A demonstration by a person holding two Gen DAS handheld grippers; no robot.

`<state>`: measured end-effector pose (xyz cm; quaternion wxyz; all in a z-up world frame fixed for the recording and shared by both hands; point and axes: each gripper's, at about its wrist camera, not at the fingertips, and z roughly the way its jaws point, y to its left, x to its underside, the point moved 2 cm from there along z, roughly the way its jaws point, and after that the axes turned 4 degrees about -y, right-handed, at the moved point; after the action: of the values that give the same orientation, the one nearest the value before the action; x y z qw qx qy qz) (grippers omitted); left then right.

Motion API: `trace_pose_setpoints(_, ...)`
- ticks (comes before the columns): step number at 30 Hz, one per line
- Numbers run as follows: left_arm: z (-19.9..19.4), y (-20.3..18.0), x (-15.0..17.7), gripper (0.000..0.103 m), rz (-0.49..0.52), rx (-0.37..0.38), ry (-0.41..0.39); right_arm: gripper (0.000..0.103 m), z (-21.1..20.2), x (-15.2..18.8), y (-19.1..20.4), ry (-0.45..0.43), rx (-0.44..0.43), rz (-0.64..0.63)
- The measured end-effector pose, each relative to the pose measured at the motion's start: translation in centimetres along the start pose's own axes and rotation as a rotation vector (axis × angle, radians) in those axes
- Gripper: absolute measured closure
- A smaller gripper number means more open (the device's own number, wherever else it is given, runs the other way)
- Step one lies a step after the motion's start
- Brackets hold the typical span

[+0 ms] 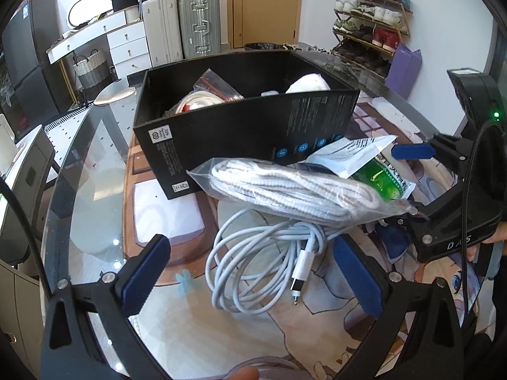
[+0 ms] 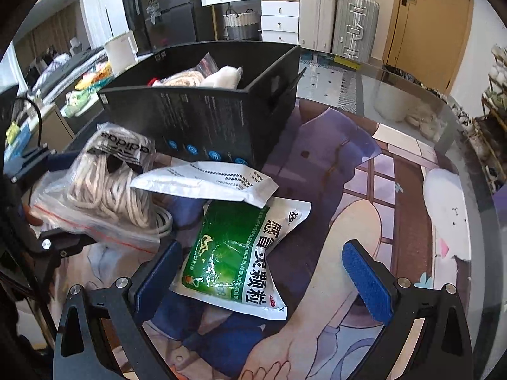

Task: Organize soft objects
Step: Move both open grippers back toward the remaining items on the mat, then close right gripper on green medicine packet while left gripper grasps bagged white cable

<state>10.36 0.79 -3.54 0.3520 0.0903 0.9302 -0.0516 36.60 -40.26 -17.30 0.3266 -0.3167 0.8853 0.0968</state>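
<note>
- Glass tabletop [image 1: 95,171] with a printed mat, black box [image 1: 240,133] at the back; suitcases and a shoe rack beyond.
- Left wrist view: box already holds some soft items, white bundles and a clear bag. Still outside, by my read: bagged laces [image 1: 294,190], coiled cable [image 1: 263,253] under it, green sachet [image 1: 385,177].
- Left gripper [image 1: 253,275] has its fingers spread wide, empty, cable coil between them.
- Right gripper [image 1: 408,183] looks likewise unclosed beside the laces bag; contact unclear.
- Right wrist view: right gripper [image 2: 266,275] fingers wide apart, nothing held, green sachet [image 2: 234,253] between them, white sachet [image 2: 206,183] overlapping it.
- Roughly midway, I judge.
- Room: the box's near wall stands tall just behind the pile, so items need lifting over it. Mat is free to the right; the tabletop's edge curves close on the far right.
</note>
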Motion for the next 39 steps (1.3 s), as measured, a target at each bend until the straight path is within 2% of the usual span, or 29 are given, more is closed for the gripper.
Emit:
trace_pose_setpoints(13,1.3,0.1,0.1,0.000,0.003,0.008,0.045,0.001,0.1,-0.1,0.0,-0.016,0.002,0.000)
trace_pose_setpoints(21,1.6,-0.4,-0.1,0.002,0.020,0.015,0.042,0.002,0.0,0.0,-0.1,-0.018,-0.004,-0.007)
trace_pose_setpoints(23,1.6,-0.4,-0.1,0.004,0.023,0.013,0.039,0.006,-0.1,0.0,0.0,-0.021,-0.011,-0.011)
trace_pose_setpoints(25,1.5,-0.6,-0.1,0.010,0.032,0.014,0.031,0.017,-0.3,-0.1,0.2,-0.028,-0.020,-0.020)
trace_pose_setpoints(32,0.9,-1.2,-0.2,0.037,0.061,0.038,0.006,0.042,-0.8,0.1,1.1,-0.048,-0.050,-0.050)
trace_pose_setpoints(34,0.8,-1.2,-0.1,0.037,0.058,0.048,0.004,0.053,-0.9,0.0,1.2,-0.056,-0.052,-0.052)
trace_pose_setpoints(39,0.6,-1.3,0.1,0.038,0.054,0.060,-0.001,0.057,-1.0,0.2,1.3,-0.059,-0.056,-0.051)
